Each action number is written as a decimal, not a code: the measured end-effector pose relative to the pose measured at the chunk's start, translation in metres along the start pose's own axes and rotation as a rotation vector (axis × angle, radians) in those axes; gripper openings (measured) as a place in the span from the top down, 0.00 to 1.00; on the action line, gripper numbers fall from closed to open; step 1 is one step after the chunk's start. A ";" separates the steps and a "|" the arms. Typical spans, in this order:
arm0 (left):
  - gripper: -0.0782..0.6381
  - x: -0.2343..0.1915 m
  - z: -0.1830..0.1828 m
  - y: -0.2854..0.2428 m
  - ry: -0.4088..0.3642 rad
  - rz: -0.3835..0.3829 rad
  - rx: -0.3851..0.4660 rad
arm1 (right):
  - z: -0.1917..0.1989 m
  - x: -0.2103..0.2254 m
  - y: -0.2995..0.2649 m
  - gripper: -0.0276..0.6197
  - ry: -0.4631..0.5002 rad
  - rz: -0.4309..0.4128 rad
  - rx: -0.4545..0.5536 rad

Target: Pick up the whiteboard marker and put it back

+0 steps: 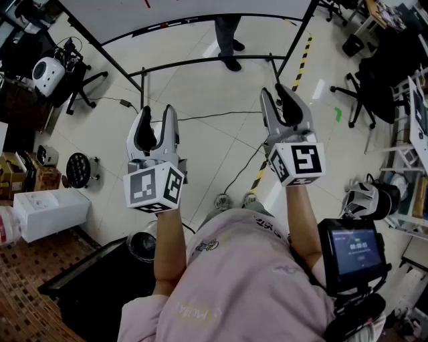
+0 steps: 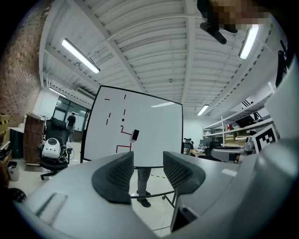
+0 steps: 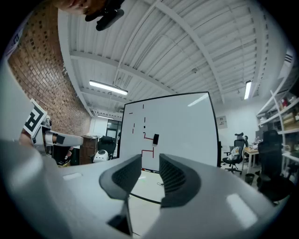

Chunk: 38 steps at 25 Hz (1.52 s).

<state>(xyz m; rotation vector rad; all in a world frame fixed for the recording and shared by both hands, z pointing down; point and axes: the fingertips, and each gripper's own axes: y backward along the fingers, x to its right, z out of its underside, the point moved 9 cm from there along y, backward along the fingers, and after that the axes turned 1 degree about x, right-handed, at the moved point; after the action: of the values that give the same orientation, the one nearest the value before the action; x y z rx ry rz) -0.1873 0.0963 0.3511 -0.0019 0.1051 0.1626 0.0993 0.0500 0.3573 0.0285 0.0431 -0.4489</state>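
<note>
The whiteboard (image 2: 154,126) stands on a black frame a few steps ahead and also shows in the right gripper view (image 3: 182,121). It carries red lines and a small black block (image 2: 135,135), which could be an eraser. I cannot make out a marker for certain. My left gripper (image 1: 155,115) and right gripper (image 1: 284,93) are held level, side by side, pointing at the board and far from it. Both are shut with nothing between their pads (image 2: 117,177) (image 3: 175,179). Only the board's bottom edge (image 1: 187,13) reaches the head view.
A person's legs (image 1: 227,40) show behind the board. A cable (image 1: 221,115) and yellow-black tape (image 1: 302,60) cross the tiled floor. Office chairs (image 1: 364,93) and shelves stand at the right, a white robot head (image 1: 48,75) on a chair and boxes (image 1: 50,210) at the left.
</note>
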 end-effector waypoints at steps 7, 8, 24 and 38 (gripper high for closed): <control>0.63 -0.028 0.005 -0.083 0.000 0.070 0.002 | 0.009 0.003 -0.068 0.77 0.005 0.030 -0.002; 0.63 -0.029 0.007 -0.096 -0.004 0.073 0.000 | 0.008 0.006 -0.078 0.77 0.018 0.036 0.005; 0.63 -0.063 -0.017 -0.386 -0.076 0.021 0.011 | -0.009 0.105 -0.354 0.77 0.049 -0.082 0.099; 0.42 -0.102 -0.027 -0.666 -0.179 -0.015 0.044 | -0.005 0.162 -0.526 0.77 0.088 0.103 0.017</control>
<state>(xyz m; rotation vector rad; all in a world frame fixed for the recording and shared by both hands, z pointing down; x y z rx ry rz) -0.1822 -0.5774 0.3302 0.0560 -0.0703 0.1450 0.0165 -0.4941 0.3351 0.0672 0.1234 -0.3445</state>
